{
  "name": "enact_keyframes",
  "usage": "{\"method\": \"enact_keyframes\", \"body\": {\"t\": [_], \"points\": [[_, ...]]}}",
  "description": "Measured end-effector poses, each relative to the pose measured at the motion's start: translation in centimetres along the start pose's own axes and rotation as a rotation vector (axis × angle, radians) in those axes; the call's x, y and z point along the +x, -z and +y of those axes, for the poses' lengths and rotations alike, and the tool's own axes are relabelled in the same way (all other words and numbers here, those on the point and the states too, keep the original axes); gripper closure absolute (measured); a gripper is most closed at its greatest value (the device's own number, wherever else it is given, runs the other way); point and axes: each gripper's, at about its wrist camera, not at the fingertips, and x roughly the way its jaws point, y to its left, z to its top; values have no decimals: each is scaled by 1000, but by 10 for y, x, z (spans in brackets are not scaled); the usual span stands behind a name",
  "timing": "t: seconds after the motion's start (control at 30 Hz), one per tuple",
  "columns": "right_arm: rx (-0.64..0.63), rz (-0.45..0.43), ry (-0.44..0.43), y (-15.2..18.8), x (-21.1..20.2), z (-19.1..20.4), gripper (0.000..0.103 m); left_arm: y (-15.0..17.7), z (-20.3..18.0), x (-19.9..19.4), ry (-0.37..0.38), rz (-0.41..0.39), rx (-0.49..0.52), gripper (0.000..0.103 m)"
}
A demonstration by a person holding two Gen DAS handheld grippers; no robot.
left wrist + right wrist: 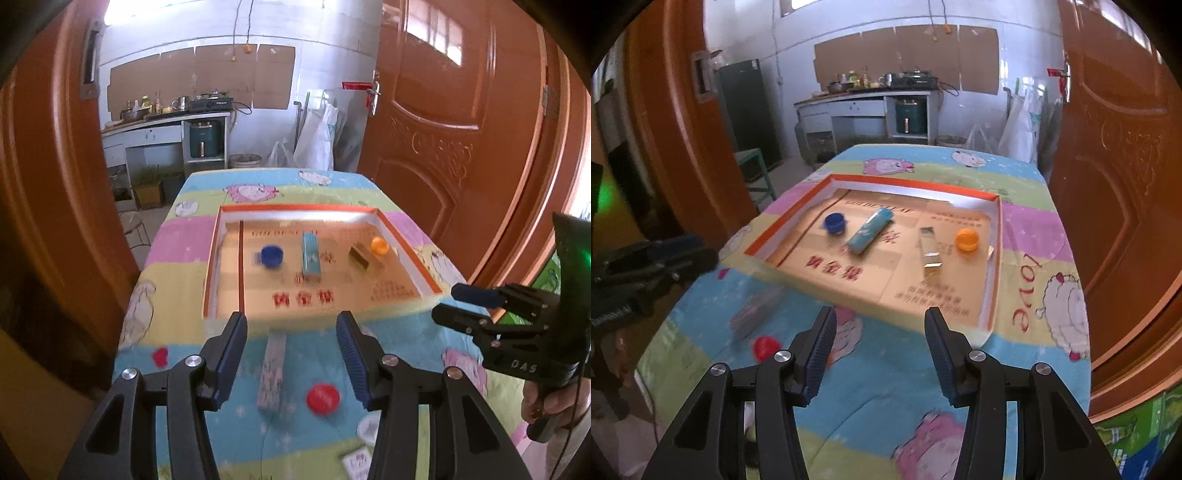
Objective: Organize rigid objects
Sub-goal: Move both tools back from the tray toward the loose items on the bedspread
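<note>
The shallow orange-rimmed tray (406, 240) lies on the cartoon-print cloth (1034, 266) and holds 4 things already: a blue cap (272, 255), a teal box (310, 254), a gold block (364, 259) and an orange cap (379, 244). 2 things are not yet in it, so I judge the task about two thirds done: a grey patterned box (272, 369) and a red cap (322, 397), both on the cloth in front of the tray's near wall.

The left gripper (291, 354) has its jaws wide apart and nothing is between the pads. In its own view the grey patterned box lies directly ahead, inside the gap, with its long axis running away from the camera, so parallel to the fingers. The red cap sits just beside it, toward the right finger.

The right gripper (879, 354) is also wide and empty. From its view the grey box and the red cap (764, 348) lie off to the left, so the left gripper is the nearer one. Closing across the box's narrow width looks the natural next move.
</note>
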Motion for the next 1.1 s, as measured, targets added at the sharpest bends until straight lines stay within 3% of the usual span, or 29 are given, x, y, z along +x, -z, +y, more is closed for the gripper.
{"method": "enact_keyframes", "body": {"t": [0.27,0.43,0.57,0.7,0.8,1.1], "points": [[5,5,-22,46,-23,30,52,57,-11,-18,4,35,21,53],[43,16,-33,73,-35,37,52,94,-28,-32,62,57,51,53],[56,14,-33,83,-42,41,52,121,-44,-31,111,118,70,53],[49,17,-42,88,-48,42,52,134,-52,-27,156,142,65,53],[47,20,-37,91,-49,42,52,139,-55,-18,232,189,35,53],[66,43,-36,101,-45,37,52,145,-53,-11,117,159,56,53]]}}
